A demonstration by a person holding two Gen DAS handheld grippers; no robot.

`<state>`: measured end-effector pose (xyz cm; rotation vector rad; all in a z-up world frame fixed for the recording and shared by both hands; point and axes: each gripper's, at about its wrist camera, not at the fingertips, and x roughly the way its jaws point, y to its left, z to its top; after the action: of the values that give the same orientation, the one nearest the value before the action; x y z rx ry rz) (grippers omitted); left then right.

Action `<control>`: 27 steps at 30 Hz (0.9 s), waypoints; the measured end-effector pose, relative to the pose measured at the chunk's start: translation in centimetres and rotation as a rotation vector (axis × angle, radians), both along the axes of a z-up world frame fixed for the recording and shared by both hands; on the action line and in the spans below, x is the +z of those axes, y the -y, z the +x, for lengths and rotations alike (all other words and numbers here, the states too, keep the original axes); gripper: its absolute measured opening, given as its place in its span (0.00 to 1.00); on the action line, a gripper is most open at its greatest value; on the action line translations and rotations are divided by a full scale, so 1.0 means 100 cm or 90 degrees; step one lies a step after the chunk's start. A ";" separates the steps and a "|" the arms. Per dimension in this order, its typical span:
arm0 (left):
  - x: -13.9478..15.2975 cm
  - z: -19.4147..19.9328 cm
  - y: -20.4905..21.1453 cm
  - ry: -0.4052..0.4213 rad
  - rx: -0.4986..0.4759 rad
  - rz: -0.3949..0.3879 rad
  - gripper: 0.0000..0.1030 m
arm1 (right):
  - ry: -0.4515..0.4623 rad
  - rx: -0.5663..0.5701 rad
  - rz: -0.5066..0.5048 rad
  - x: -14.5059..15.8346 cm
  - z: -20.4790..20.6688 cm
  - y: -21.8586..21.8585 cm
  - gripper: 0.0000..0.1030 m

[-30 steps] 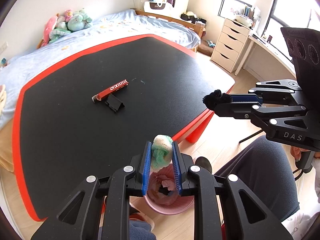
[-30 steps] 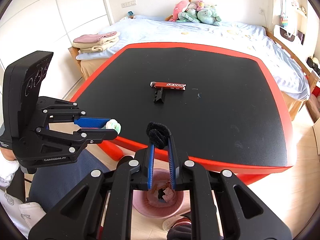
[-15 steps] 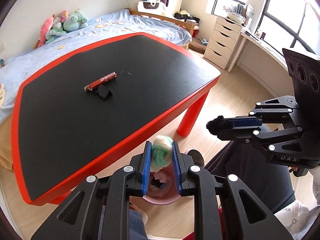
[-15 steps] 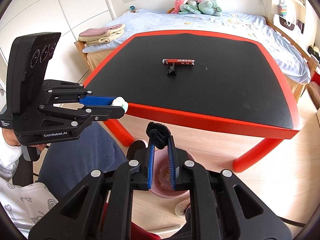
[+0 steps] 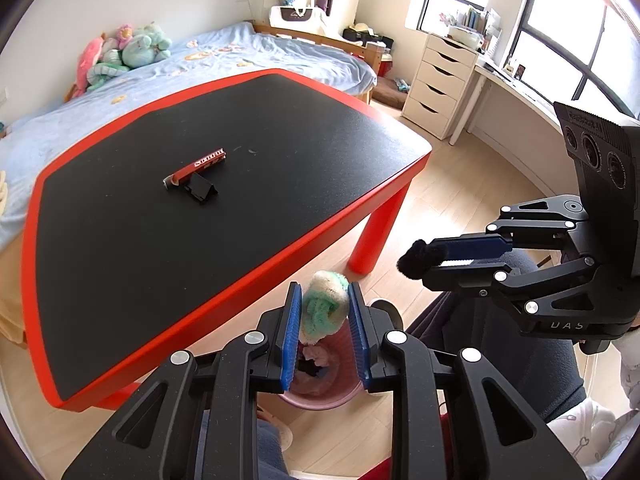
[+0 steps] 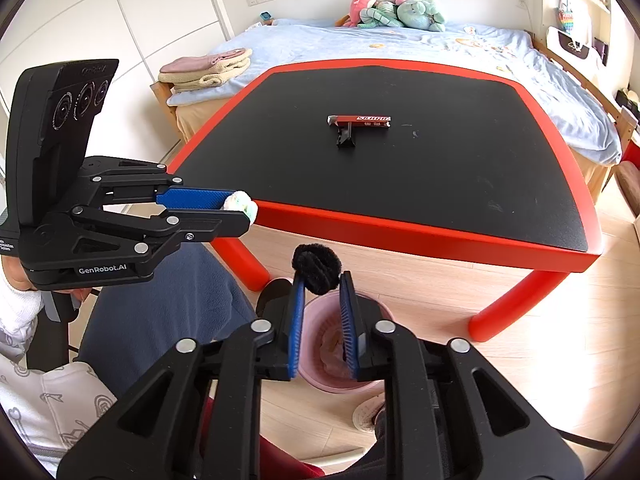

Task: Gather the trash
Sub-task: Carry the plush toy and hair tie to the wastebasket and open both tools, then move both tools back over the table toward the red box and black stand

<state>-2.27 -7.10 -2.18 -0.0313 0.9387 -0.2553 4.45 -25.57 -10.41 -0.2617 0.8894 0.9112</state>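
My left gripper [image 5: 325, 300] is shut on a green and white fuzzy ball [image 5: 325, 308], held over a pink trash bin [image 5: 320, 380] on the floor in front of the table. My right gripper [image 6: 320, 276] is shut on a black fuzzy ball [image 6: 317, 268], held above the same pink bin [image 6: 336, 344]. In the left wrist view the right gripper [image 5: 416, 264] shows at right with the black ball [image 5: 412, 263]. In the right wrist view the left gripper [image 6: 244, 206] shows at left with the green ball [image 6: 240, 203]. A red wrapper [image 5: 198, 166] and a black clip [image 5: 200, 192] lie on the table.
The black table with red rim [image 5: 280, 240] stands ahead on red legs [image 5: 374, 236]. A bed with plush toys [image 6: 396, 4] lies beyond it. A white drawer unit [image 5: 436, 84] and desk stand at right. The person's legs [image 6: 160, 312] are beside the bin.
Both grippers have pulled back from the table and lowered over the pink bin, each still holding its ball. The table edge now lies farther ahead.
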 end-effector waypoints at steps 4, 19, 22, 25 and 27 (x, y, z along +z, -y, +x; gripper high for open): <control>-0.001 -0.002 -0.005 0.009 0.026 0.005 0.85 | 0.001 -0.023 0.005 0.000 0.003 0.004 0.88; 0.003 -0.008 -0.015 0.012 0.065 0.022 0.92 | -0.007 -0.033 0.010 -0.002 0.005 0.004 0.95; 0.004 -0.008 -0.015 0.010 0.070 0.019 0.92 | -0.015 -0.033 0.015 -0.001 0.006 0.005 0.95; 0.005 -0.007 -0.016 0.011 0.072 0.021 0.92 | -0.016 -0.032 0.018 0.000 0.007 0.004 0.95; 0.006 -0.005 -0.018 0.011 0.073 0.020 0.92 | -0.015 -0.031 0.019 0.002 0.008 0.003 0.95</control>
<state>-2.77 -5.33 -1.58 -0.0548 0.9204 -0.1343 5.24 -25.88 -10.25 -0.2025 0.8998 0.8830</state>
